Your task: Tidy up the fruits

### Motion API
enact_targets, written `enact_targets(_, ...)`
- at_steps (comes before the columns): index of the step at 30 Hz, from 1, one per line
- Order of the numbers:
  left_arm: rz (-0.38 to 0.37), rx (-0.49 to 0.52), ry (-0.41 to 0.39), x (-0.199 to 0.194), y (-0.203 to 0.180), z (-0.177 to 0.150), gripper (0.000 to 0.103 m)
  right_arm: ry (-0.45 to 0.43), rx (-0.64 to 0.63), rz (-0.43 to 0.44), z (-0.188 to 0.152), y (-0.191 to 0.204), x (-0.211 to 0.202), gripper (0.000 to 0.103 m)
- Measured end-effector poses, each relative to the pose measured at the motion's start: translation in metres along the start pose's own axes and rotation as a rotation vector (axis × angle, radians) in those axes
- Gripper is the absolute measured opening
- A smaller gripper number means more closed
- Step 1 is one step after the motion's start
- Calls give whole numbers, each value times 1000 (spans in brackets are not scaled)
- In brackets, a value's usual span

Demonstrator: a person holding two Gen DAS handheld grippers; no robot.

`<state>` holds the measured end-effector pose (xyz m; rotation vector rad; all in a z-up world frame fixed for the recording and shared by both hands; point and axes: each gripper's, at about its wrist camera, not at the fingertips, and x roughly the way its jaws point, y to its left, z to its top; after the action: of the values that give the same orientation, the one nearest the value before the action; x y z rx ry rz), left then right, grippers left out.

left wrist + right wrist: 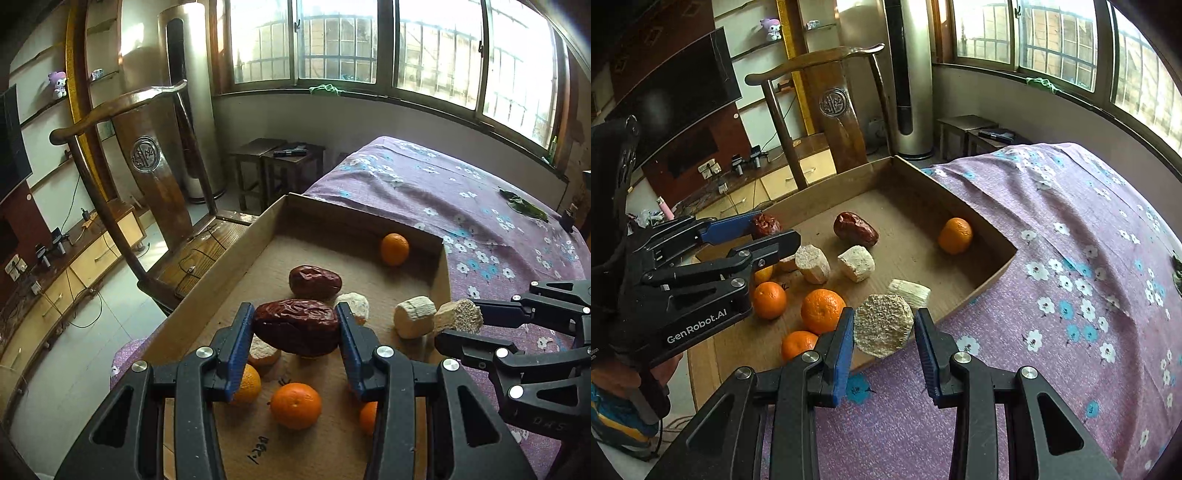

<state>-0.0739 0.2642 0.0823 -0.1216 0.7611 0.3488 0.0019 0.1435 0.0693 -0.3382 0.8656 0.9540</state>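
A shallow cardboard tray point(236, 254) point(993, 273) lies on a bed and holds fruits. My left gripper point(295, 328) is shut on a dark red date point(297, 326), held above the tray's near part; it also shows in the right wrist view point(764, 232). My right gripper point(884, 328) is shut on a pale beige chunk point(882, 325) over the tray's right rim; it also shows in the left wrist view point(460, 319). A second date point(314, 282) point(855, 229), several oranges point(295, 405) point(822, 310) and other beige chunks point(413, 316) point(856, 263) lie in the tray. One orange point(394, 249) point(955, 235) sits in the far corner.
The purple flowered bedspread point(461, 206) point(1071, 229) spreads to the right of the tray. A wooden chair point(155, 177) point(827, 122) stands just beyond the tray's left side. Low stools point(277, 162) and a tall floor unit point(192, 92) stand under the window.
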Motion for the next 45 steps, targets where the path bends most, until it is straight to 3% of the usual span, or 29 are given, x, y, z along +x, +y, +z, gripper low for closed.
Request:
enact_targets(10,36,1,24,12,4,-1,43,60,-39,17,6,14,31,36)
enact_targets(17,50,-19,47,15,6,0,44,47,-21,-4,8,17,34,39)
enact_targets(19,55,-20,50,14,6,-1,44,41,-10,-6,7,17,32,47)
enact_targets(21,60,-19,48,14,6,-1,44,37,-5,-15,6,19,29,71)
enact_targets(26,83,-16,17,7,3,-3,45,16,6,-9,-4,20,16,73)
enact_targets(28,84,-15,-5,3,1,-4,64,6,12,-24,-8,18,9,74)
enact_targets(31,96,-28,-61,-9,1,-5,82,-24,39,-43,-16,14,-7,81)
enact_targets(33,100,-34,-95,-17,0,-6,88,-54,66,-58,-23,9,-19,89)
enact_targets(45,112,-10,-190,-54,-20,-16,95,-114,158,-123,-43,0,-51,100)
